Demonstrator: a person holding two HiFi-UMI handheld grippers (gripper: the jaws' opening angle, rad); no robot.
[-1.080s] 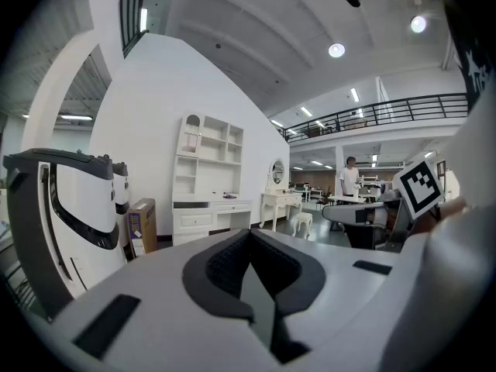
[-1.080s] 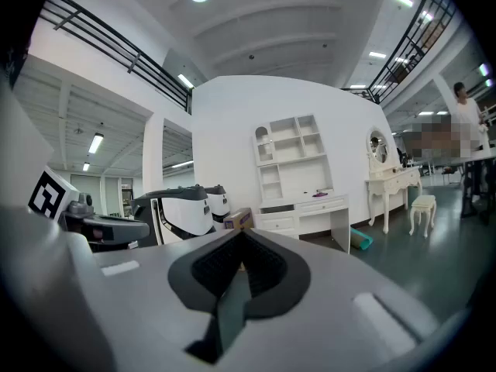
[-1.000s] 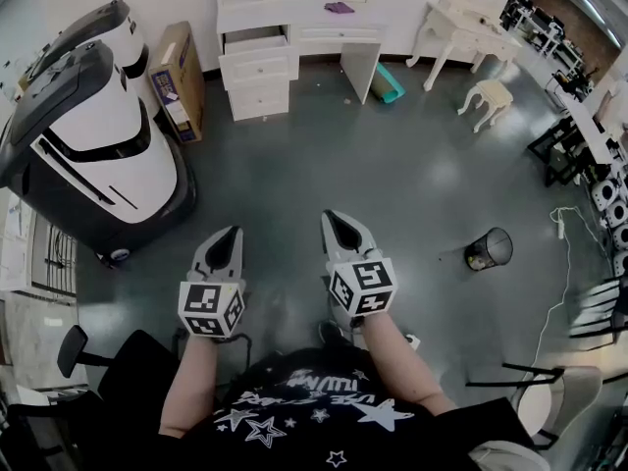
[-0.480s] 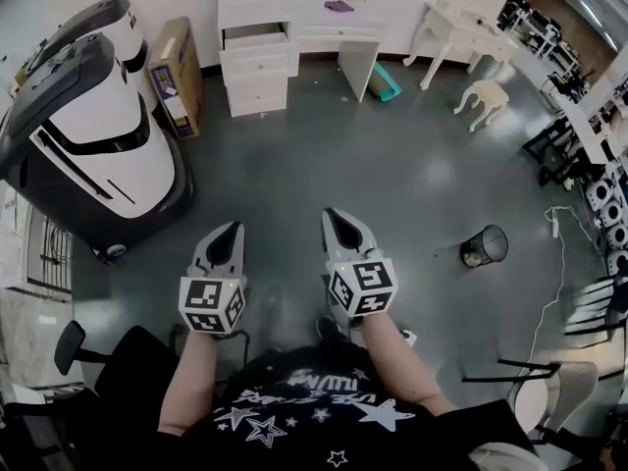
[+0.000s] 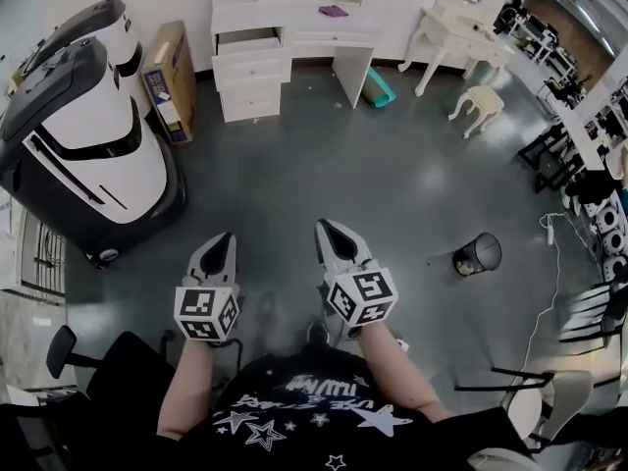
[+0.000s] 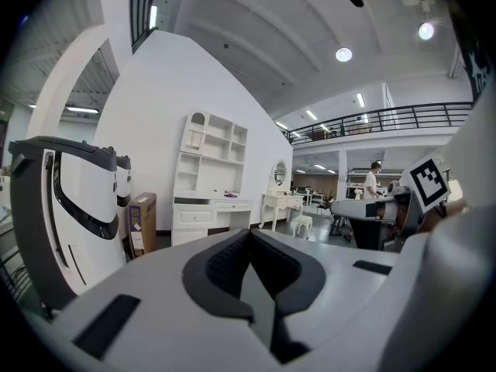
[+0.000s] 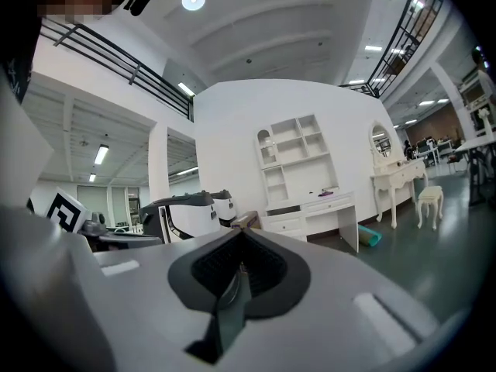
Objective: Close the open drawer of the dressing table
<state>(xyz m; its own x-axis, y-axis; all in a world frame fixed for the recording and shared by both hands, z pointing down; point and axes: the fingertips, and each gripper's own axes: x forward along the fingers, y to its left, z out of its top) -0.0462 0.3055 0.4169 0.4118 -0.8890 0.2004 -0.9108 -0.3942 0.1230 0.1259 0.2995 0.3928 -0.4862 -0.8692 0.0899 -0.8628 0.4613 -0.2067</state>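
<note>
The drawer [image 5: 248, 39] is sitting far across the floor, well apart from both claws, at the top of the left drawer stack of the dressing table [image 5: 324, 29], which is standing against the far wall. It is lying almost straight ahead of the left claw [image 5: 226, 236] and a little to that claw's right; the right claw [image 5: 327, 226] is pointing further right, toward the table's open knee space. So the left claw is looking like the nearer and better lined-up one, though the gap between them is small.

The drawer's front is running left to right, and it is sticking out toward the near side, showing a dark opening on top. The two drawers under it are lying flush. Closing it will likely mean walking in first, then pushing the front straight toward the far wall.

Both claws are hanging over bare floor, side by side and apart. The left claw's jaws are meeting at the tips with nothing between them; the right claw's jaws are pressing together likewise, empty.

A box [image 5: 167, 77] is leaning just left of the drawer stack, so an approach is probably wanting to keep right of it.
</note>
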